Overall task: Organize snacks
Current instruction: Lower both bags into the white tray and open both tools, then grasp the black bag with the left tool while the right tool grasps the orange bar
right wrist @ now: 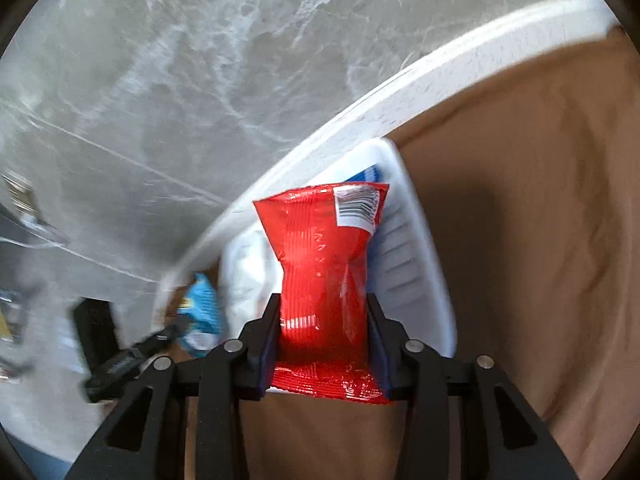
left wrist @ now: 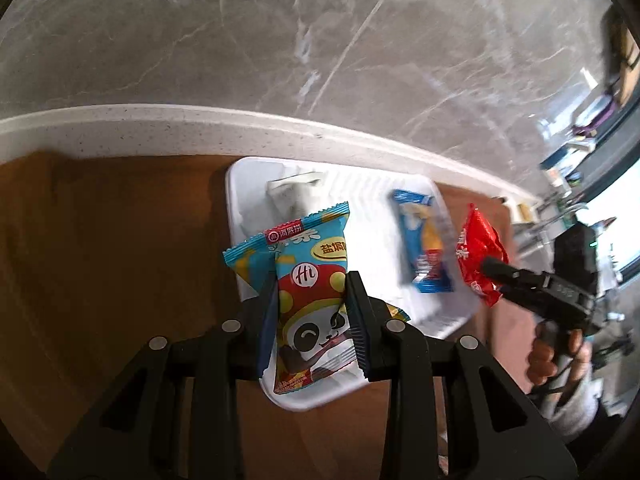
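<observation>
Between left claw (left wrist: 310, 312) pads: blue panda snack packet (left wrist: 308, 300), pinched, held over near end of white tray (left wrist: 436, 196). Right claw (right wrist: 322, 332) squeezes red snack packet (right wrist: 322, 256) at waist, over tray's edge. Beyond left claw, already lying on tray: blue-orange packet (left wrist: 422, 246) and white packet (left wrist: 290, 194). Judgement: task partly done; two packets placed, two held ones left to set down. Brown worktop (left wrist: 112, 240) under tray.

Left gripper (left wrist: 312, 312) clamps panda snack packet (left wrist: 310, 300) over white tray (left wrist: 360, 200); blue packet (left wrist: 422, 240) inside.
</observation>
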A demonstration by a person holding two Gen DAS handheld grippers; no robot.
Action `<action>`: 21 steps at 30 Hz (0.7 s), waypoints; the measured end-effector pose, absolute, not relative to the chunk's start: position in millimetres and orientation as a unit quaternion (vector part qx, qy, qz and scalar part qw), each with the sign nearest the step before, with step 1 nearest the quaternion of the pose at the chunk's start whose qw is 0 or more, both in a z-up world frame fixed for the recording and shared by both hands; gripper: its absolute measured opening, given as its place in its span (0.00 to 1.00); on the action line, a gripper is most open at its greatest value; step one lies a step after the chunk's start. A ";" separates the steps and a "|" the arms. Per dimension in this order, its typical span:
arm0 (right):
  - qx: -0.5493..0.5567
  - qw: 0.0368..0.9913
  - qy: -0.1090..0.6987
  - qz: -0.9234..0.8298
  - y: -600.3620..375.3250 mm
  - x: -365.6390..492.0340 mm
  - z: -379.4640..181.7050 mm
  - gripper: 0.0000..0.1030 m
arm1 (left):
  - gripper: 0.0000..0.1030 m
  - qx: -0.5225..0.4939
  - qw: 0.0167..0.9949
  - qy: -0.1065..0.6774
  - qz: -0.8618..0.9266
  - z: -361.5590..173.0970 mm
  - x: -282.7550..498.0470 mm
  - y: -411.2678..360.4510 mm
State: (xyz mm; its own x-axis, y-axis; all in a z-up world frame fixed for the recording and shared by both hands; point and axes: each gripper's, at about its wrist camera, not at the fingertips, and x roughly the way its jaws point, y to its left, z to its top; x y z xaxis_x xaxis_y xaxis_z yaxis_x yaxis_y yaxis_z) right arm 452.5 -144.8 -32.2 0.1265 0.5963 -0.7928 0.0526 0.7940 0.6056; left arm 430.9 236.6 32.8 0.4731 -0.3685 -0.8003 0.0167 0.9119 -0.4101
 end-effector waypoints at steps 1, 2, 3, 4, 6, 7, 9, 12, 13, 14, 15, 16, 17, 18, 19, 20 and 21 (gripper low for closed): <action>0.247 0.708 0.634 0.187 -143.9 453.1 -33.6 0.50 | 0.32 -0.173 0.839 0.503 -0.112 29.5 434.0 236.4; 0.239 0.712 0.635 0.182 -143.7 453.2 -33.8 0.56 | 0.37 -0.170 0.841 0.503 -0.109 28.7 434.8 236.0; 0.233 0.716 0.632 0.182 -143.9 452.6 -32.8 0.58 | 0.38 -0.161 0.845 0.498 -0.106 29.3 435.5 235.1; 0.226 0.721 0.629 0.183 -144.2 451.4 -31.2 0.58 | 0.38 -0.153 0.849 0.495 -0.106 30.2 434.5 234.4; 0.217 0.727 0.624 0.185 -145.1 449.0 -27.9 0.58 | 0.41 -0.143 0.853 0.492 -0.101 31.3 430.0 234.4; 0.214 0.731 0.621 0.187 -146.1 447.3 -25.2 0.58 | 0.41 -0.142 0.853 0.491 -0.101 31.3 427.9 234.7; 0.206 0.737 0.615 0.188 -146.8 443.1 -19.6 0.58 | 0.41 -0.143 0.855 0.488 -0.099 32.6 424.4 236.0; 0.202 0.745 0.607 0.191 -148.1 436.9 -10.7 0.58 | 0.41 -0.148 0.859 0.480 -0.094 36.7 417.1 238.2; 0.200 0.747 0.604 0.193 -147.2 434.4 -6.6 0.58 | 0.42 -0.151 0.861 0.477 -0.095 38.2 412.2 241.1; 0.196 0.750 0.602 0.194 -146.0 432.0 -3.1 0.58 | 0.42 -0.152 0.862 0.475 -0.094 40.3 408.9 242.3; 0.191 0.752 0.599 0.197 -146.2 428.1 1.7 0.58 | 0.42 -0.152 0.863 0.474 -0.091 42.9 405.6 242.4; 0.189 0.753 0.598 0.199 -144.8 426.1 3.6 0.58 | 0.42 -0.152 0.864 0.471 -0.090 45.6 401.9 241.8; 0.188 0.753 0.596 0.205 -144.6 422.5 8.4 0.59 | 0.42 -0.152 0.865 0.470 -0.090 47.5 397.7 242.1; 0.184 0.753 0.595 0.211 -143.1 418.0 12.3 0.61 | 0.42 -0.153 0.865 0.469 -0.089 50.4 391.6 242.2; 0.180 0.753 0.595 0.215 -140.0 414.0 15.6 0.62 | 0.42 -0.153 0.865 0.469 -0.090 52.6 385.8 241.8; 0.174 0.754 0.594 0.220 -136.1 409.2 19.2 0.62 | 0.42 -0.153 0.866 0.468 -0.093 57.3 376.8 240.1; 0.168 0.753 0.594 0.228 -134.0 402.3 23.3 0.62 | 0.42 -0.152 0.866 0.467 -0.093 59.7 370.1 239.8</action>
